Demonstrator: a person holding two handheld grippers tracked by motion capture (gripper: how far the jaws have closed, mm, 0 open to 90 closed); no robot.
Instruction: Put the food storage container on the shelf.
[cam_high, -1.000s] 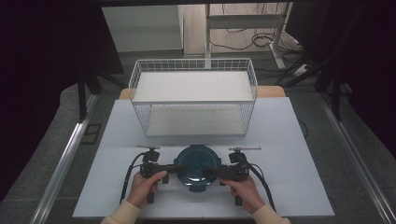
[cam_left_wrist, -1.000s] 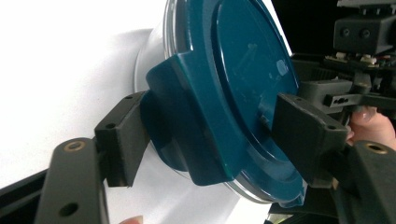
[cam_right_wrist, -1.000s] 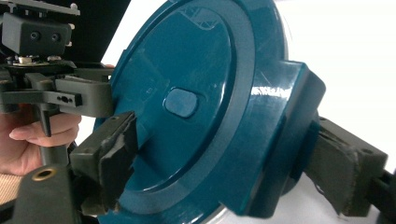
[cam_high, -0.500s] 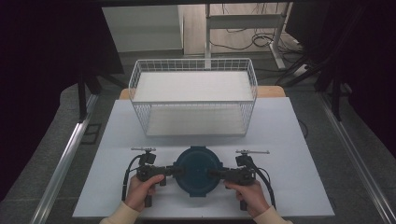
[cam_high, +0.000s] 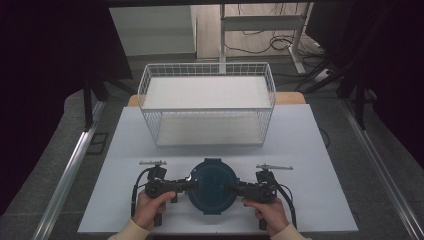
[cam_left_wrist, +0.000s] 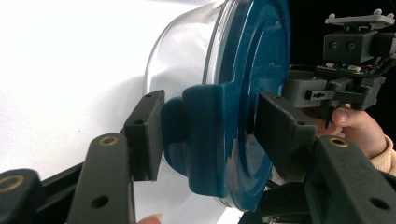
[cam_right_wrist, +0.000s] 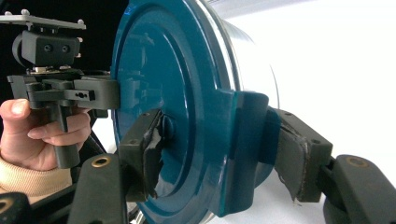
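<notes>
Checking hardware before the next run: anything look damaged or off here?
Yes. On the right tongs, the pad behind the container's blue lid looks torn and frayed at its edge, and the front pad's covering is wrinkled. Both tongs clamp the lid's side tabs; left tongs pads look intact.

Wire basket (cam_high: 207, 107) blocks table (cam_high: 320, 165) beyond container (cam_high: 212, 186).

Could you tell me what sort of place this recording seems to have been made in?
Probably a lab or workshop recording station: a white table bearing a wire basket, with cables on the floor behind and dark curtains at the sides.
</notes>
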